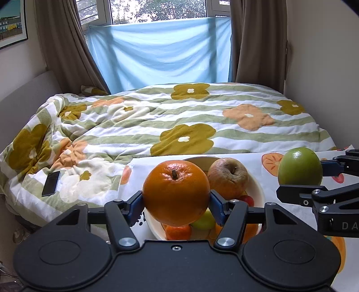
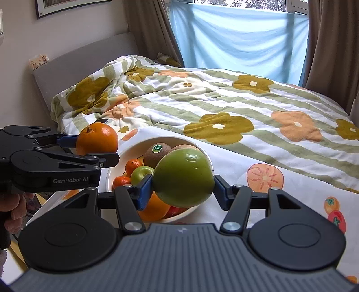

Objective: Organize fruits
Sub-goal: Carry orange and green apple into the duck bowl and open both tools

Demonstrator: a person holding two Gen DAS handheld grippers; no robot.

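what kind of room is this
Most likely a bedroom: a bed with a flower-print quilt fills the view, curtains frame the window, and the fruit bowl sits on a small cloth-covered table beside it.

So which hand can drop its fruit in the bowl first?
Probably the left gripper: its orange hangs over the bowl. The right gripper's green fruit seems nearer the rim.

Home bedroom: quilted bed (image 1: 179, 116), curtains (image 1: 62, 45).

Fruit-print tablecloth (image 2: 258, 193), white fruit bowl (image 2: 199, 210)
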